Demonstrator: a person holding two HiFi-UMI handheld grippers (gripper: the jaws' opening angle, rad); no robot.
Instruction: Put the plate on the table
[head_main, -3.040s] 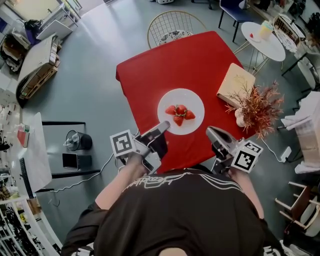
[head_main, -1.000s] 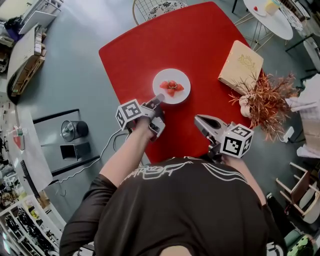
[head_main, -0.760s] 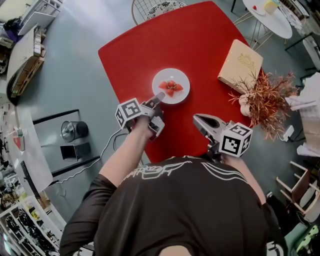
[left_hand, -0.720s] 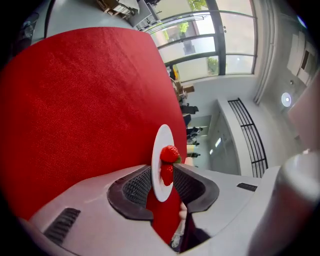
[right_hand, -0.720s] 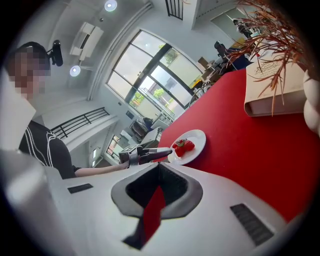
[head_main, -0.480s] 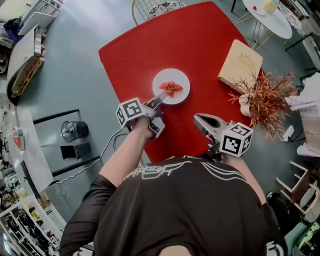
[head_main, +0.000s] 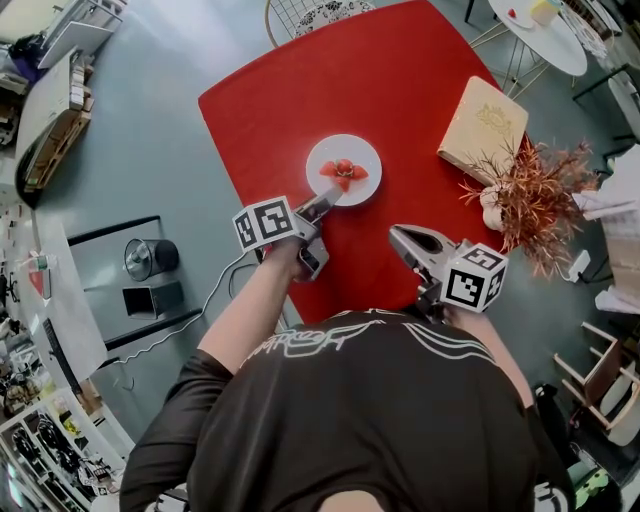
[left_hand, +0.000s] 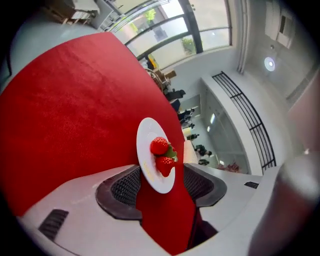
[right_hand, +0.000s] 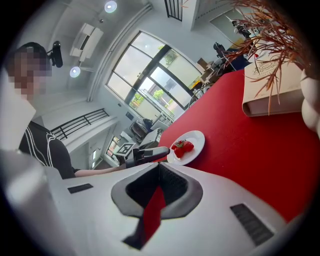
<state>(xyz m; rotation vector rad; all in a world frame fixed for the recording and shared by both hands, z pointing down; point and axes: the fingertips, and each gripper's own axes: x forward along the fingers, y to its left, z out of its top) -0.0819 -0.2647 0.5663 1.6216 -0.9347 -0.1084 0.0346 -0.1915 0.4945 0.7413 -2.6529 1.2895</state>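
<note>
A white plate (head_main: 366, 158) with strawberries (head_main: 342, 170) lies flat on the red table (head_main: 400, 90). My left gripper (head_main: 325, 203) is at the plate's near rim. Its jaws have just been opening and now stand open. In the left gripper view the plate (left_hand: 145, 150) has its rim between the pads, which do not press on it; the left gripper (left_hand: 162, 187) holds nothing. My right gripper (head_main: 400, 237) hovers over the table's near right part, apart from the plate (right_hand: 198, 139). In its own view the right gripper (right_hand: 159, 167) is shut with nothing in it.
A cream book (head_main: 483, 125) and a dried red plant in a white vase (head_main: 530, 205) stand at the table's right edge. A wire chair (head_main: 320, 12) is behind the table, and a round white side table (head_main: 540, 40) is at the back right. Equipment (head_main: 145, 260) sits on the floor at left.
The left jaws, shut on the plate's near rim one second ago, have opened and let it go, and that gripper has rolled a little. Plate and right gripper keep their places.
</note>
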